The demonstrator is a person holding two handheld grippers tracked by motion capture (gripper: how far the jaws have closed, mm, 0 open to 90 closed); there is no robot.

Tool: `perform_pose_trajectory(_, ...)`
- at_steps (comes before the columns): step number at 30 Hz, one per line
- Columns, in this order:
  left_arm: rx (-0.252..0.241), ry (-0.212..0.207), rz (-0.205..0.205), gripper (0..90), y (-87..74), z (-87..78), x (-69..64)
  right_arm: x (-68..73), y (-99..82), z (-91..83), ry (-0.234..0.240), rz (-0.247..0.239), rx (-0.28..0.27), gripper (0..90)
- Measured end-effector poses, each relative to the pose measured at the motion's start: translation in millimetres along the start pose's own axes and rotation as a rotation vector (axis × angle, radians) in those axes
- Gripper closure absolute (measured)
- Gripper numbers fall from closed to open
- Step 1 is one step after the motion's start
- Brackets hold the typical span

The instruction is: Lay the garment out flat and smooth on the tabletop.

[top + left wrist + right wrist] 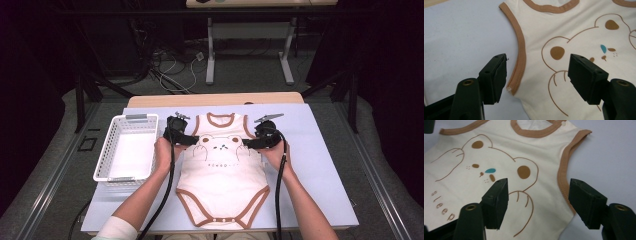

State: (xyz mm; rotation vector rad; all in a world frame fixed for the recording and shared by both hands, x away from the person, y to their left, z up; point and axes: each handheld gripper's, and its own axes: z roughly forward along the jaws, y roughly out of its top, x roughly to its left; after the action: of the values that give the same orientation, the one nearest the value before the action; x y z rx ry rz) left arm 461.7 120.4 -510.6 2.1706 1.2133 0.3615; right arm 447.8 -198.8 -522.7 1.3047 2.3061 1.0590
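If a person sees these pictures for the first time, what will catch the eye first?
First, the cream baby bodysuit with brown trim and a bear print, lying flat in the middle of the pale blue mat. The left gripper and right gripper hang open over its two armholes, with no cloth between the jaws. A white basket stands at the left of the mat.

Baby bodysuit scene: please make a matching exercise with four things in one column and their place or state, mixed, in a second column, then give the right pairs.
1. bodysuit
2. basket
3. left gripper
4. right gripper

A. white, left of the garment
B. open above the armhole trim that shows left in the high view
C. spread flat on the mat
D. open above the opposite armhole trim

Pairs: 1-C, 2-A, 3-B, 4-D
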Motion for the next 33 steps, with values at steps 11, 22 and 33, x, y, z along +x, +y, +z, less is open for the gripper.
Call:
perform_pose_trajectory(11, 0.002, -0.043, 0.091, 19.2, -13.8, -21.9, -18.8, 13.2, -17.7, -21.4, 0.092, -0.03, 0.001, 17.4)
perform_pose_trajectory(22, -0.008, -0.086, 0.156, 13.8, -35.7, -40.8, -30.5, 20.7, -26.5, -46.2, 0.101, -0.055, -0.016, 13.8)
perform_pose_trajectory(33, -0.029, -0.114, 0.108, 9.1, -48.1, -48.8, -22.8, 19.3, -28.1, -55.3, 0.089, -0.056, -0.029, 8.0)
